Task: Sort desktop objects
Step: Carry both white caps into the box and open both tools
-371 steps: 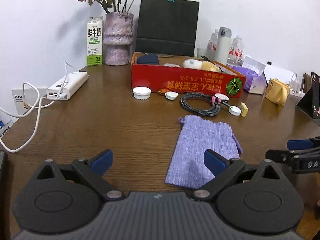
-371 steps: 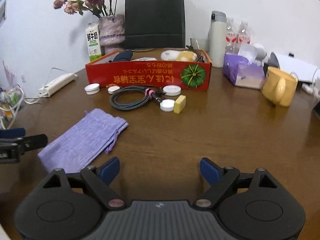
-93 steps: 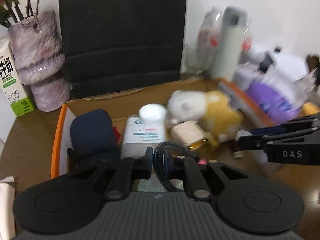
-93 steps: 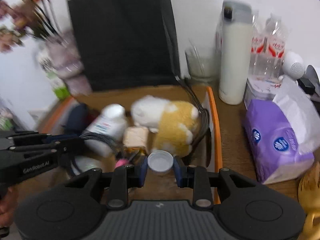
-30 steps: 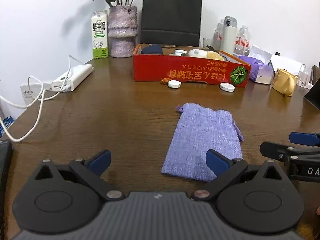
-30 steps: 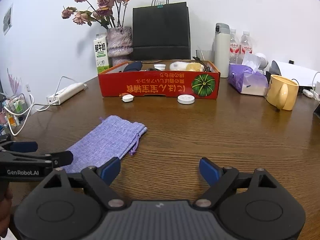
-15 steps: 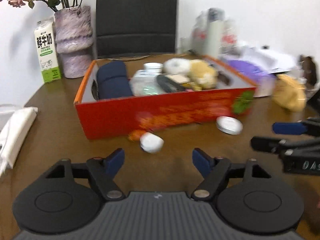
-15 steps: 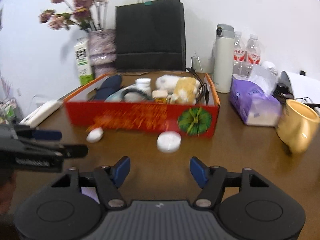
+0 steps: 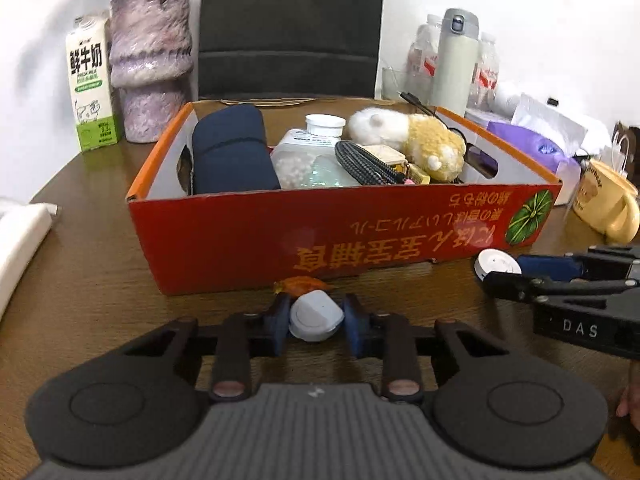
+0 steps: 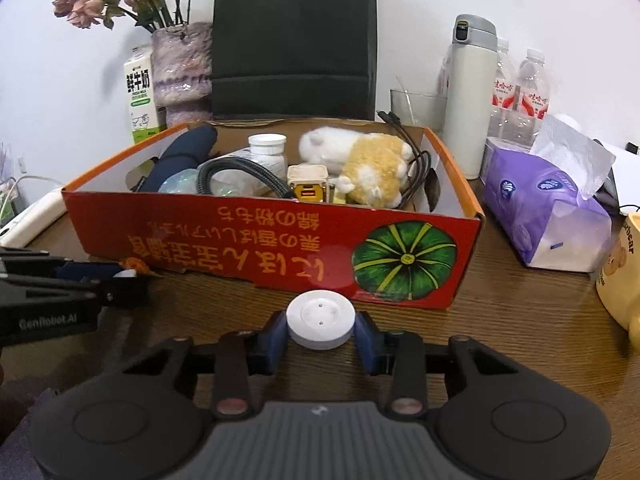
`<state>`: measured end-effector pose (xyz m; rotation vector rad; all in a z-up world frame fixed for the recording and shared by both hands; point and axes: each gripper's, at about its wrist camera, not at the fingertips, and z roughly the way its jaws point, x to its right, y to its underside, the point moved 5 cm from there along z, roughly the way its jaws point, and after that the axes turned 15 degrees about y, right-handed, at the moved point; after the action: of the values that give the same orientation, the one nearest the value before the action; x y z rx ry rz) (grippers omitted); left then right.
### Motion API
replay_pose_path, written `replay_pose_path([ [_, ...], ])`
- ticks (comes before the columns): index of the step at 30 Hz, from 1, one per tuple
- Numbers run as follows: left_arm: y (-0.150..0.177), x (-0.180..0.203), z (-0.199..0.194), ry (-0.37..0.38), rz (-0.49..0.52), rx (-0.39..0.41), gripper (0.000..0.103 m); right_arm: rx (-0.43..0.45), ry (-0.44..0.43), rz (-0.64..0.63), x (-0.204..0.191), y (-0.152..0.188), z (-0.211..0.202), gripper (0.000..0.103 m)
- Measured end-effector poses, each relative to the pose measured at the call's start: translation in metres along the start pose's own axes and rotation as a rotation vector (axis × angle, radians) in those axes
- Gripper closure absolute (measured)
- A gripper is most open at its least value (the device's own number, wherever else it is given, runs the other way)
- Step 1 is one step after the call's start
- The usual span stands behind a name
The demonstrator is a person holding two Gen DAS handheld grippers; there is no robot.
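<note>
White pucks [image 9: 316, 317] [image 10: 321, 319] now sit between just-closing jaws.

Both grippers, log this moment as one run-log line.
left gripper: jaws just closing around small white lid | right gripper: closing around round white disc | both on table before red box

Looks like an office or home desk to me. Wood-grain table [image 10: 500, 320]; at 12 o'clock a black paper bag [image 10: 294, 36] against a white wall; vase [image 9: 150, 60] and milk carton [image 9: 90, 84] at 10; thermos [image 10: 470, 92], water bottles [image 10: 520, 92], tissue pack [image 10: 540, 216] at 2.
</note>
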<state>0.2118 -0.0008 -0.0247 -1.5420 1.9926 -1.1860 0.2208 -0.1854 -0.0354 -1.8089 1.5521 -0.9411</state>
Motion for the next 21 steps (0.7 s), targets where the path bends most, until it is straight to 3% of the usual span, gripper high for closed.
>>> replay_pose_path([
  [5, 0.002, 0.004, -0.010, -0.003, -0.010, -0.009, 0.074, 0.021, 0.013, -0.016, -0.003, 0.000, -0.005, 0.067],
  [7, 0.002, 0.009, -0.023, -0.018, -0.002, 0.021, 0.074, 0.008, 0.009, 0.011, -0.002, -0.001, -0.014, 0.067],
  [11, 0.016, 0.017, -0.065, -0.062, -0.038, 0.081, 0.074, 0.097, -0.036, 0.037, -0.010, -0.001, -0.063, 0.067],
  [15, 0.040, 0.029, -0.108, -0.058, -0.081, 0.099, 0.074, 0.174, -0.092, 0.056, -0.019, 0.022, -0.117, 0.067],
  [21, 0.079, 0.049, -0.151, -0.049, -0.076, 0.091, 0.074, 0.119, -0.129, 0.039, -0.028, 0.066, -0.159, 0.067],
])
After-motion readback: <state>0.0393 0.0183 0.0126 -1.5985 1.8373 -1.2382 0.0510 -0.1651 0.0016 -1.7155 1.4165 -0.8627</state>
